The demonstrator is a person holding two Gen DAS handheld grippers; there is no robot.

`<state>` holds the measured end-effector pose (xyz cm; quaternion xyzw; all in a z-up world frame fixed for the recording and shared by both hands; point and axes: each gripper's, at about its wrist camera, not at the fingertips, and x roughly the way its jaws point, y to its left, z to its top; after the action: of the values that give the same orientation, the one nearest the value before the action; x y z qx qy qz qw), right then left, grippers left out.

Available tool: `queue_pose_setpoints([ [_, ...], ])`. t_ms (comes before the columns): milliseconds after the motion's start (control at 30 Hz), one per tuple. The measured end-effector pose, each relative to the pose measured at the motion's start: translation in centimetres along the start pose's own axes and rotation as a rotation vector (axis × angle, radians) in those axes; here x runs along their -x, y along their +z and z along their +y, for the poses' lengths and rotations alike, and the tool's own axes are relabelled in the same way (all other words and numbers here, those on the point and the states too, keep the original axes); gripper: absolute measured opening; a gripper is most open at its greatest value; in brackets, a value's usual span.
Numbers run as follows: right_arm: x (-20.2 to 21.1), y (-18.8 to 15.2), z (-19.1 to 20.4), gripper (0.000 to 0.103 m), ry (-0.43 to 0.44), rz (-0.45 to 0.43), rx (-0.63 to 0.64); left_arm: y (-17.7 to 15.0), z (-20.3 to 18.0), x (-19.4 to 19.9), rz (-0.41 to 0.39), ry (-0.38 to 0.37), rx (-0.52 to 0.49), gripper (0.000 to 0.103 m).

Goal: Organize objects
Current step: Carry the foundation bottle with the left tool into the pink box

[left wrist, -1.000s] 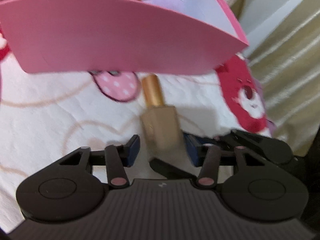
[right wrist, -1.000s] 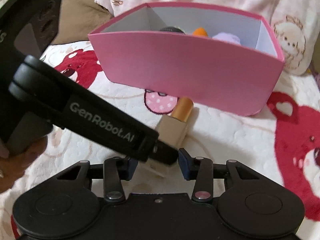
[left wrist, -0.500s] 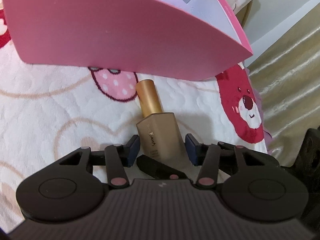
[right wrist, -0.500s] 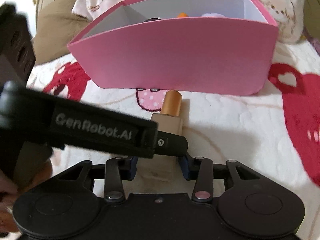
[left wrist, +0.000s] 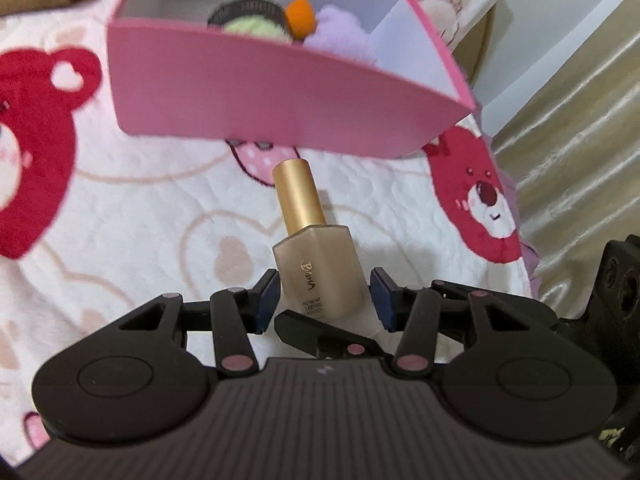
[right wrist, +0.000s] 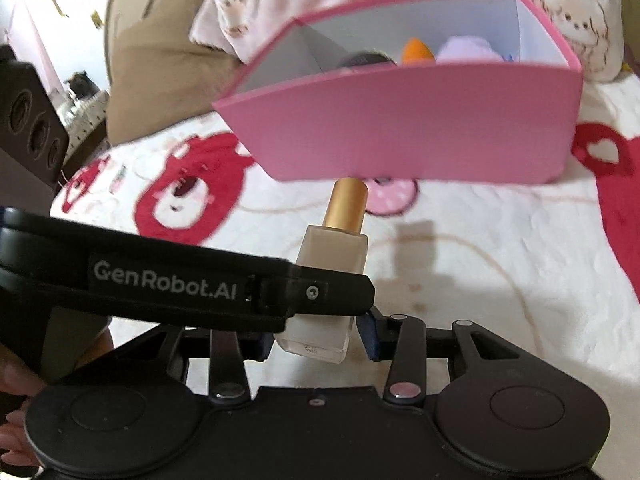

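You're pinching the foundation bottle [left wrist: 320, 276] with both the left claw [left wrist: 324, 292] and the right claw [right wrist: 318, 336], each narrow on its frosted body, and it's hanging just off the bedspread [left wrist: 140, 220], gold cap aiming at the near wall of the pink box [left wrist: 280, 108]. With the fingers crossing on slick glass, uneven pulling is likely twisting it loose, or the cap is ramming the wall below the rim. Versus a second ago, the left claw has just been closing on the bottle, and you're lifting it off the bedspread, with the box's inside now showing.
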<state>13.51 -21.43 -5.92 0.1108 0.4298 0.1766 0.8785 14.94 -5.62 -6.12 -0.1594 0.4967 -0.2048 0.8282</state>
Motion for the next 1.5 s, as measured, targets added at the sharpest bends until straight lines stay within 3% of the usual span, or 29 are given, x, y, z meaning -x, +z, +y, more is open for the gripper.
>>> queue_pose_setpoints([
  [333,4.4,2.3,3.6,0.047,0.013,-0.119,0.056,2.8,-2.9,6.2,-0.044,0.027,-0.092,0.048],
  [633,7.9,7.6,4.8,0.044,0.059,-0.191,0.069,7.8,-4.4,11.2,-0.069,0.010,-0.163,0.047],
  [733,7.7,9.6,5.5,0.043,0.027,-0.202,0.120,9.3,-4.7,11.5,-0.083,0.033,-0.172,0.045],
  [867,5.8,11.9,5.1,0.041,0.038,-0.201,0.091,11.8,-4.5,10.6,-0.087,0.092,-0.190,0.044],
  [1200,-2.1,17.9,1.8,0.040,0.100,-0.089,-0.054,19.0,0.6,4.8,0.005,0.186,-0.033,0.045],
  [1300,-5.0,18.5,0.9,0.040,0.107,-0.035,-0.095,19.9,2.2,2.6,0.030,0.208,0.013,0.045],
  [1500,-9.3,19.1,-0.7,0.040,0.114,0.013,-0.163,20.6,3.6,-0.5,0.029,0.264,-0.016,0.045],
])
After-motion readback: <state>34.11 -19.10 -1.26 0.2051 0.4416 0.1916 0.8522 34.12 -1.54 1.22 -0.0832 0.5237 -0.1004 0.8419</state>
